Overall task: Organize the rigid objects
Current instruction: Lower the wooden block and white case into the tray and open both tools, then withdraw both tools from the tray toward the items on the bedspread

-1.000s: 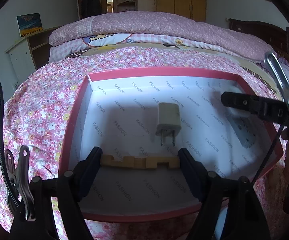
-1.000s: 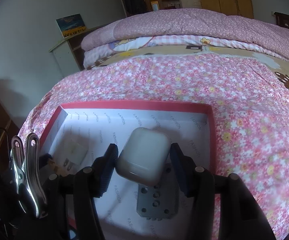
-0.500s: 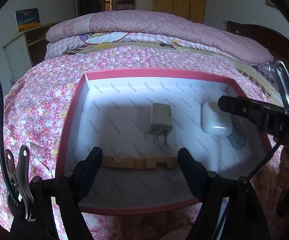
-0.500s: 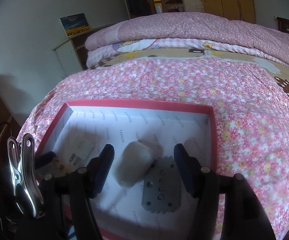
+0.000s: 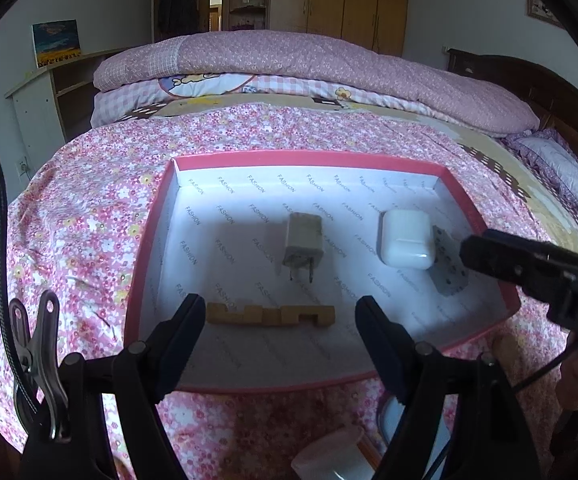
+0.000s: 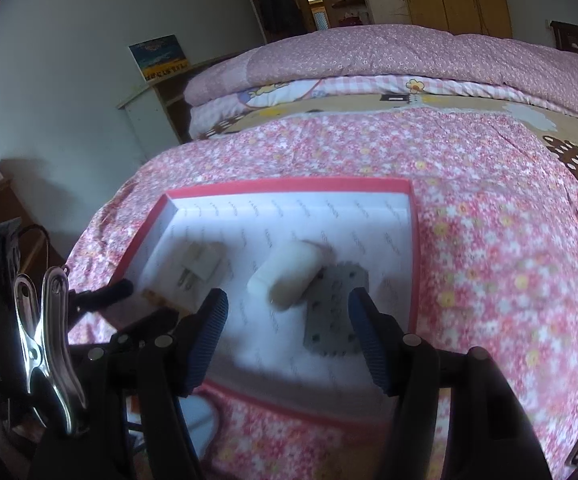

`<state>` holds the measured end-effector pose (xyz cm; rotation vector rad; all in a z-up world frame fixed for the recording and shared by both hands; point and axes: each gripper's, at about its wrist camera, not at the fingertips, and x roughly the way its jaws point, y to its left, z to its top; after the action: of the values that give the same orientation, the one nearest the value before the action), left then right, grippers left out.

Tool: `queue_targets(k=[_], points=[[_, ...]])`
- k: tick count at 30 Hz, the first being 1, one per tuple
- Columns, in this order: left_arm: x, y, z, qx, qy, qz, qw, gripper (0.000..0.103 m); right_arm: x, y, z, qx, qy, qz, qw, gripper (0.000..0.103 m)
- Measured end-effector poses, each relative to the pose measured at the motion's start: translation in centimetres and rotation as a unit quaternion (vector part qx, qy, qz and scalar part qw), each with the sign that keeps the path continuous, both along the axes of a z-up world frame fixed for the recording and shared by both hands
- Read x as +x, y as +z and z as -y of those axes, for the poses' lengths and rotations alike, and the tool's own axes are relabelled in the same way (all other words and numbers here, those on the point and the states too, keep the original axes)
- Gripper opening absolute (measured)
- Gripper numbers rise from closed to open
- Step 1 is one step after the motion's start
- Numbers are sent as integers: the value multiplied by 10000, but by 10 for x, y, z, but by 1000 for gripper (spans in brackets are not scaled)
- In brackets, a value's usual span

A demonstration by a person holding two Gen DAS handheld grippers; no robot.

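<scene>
The white case (image 5: 406,239) lay inside the red box (image 5: 309,159) on the flowered bedspread (image 5: 89,216), resting partly on a grey metal plate (image 5: 451,270), beside a plug adapter (image 5: 303,242) and a wooden block (image 5: 271,315). The right gripper (image 6: 287,330) had just been opening and stood released, nothing between its fingers. The left gripper (image 5: 279,334) hung open and empty near the block.
</scene>
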<state>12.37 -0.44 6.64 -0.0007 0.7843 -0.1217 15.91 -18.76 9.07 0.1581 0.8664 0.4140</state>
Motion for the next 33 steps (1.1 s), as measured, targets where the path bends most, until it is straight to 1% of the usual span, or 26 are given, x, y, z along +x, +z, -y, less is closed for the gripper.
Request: queue_targets(k=[9, 19, 26, 33], points=[[-17, 12, 4, -33, -59, 124, 9999, 81, -26, 3, 9, 238, -39, -119, 9996, 64], [-43, 21, 8, -51, -175, 245, 9995, 81, -58, 4, 8, 241, -4, -220, 9995, 64], [-59, 23, 6, -79, -169, 253, 9995, 81, -76, -3, 10, 242, -13, -383, 9990, 64], [-72, 22, 2, -209, -164, 201, 9994, 81, -92, -9, 14, 267, -70, -508, 9983, 64]])
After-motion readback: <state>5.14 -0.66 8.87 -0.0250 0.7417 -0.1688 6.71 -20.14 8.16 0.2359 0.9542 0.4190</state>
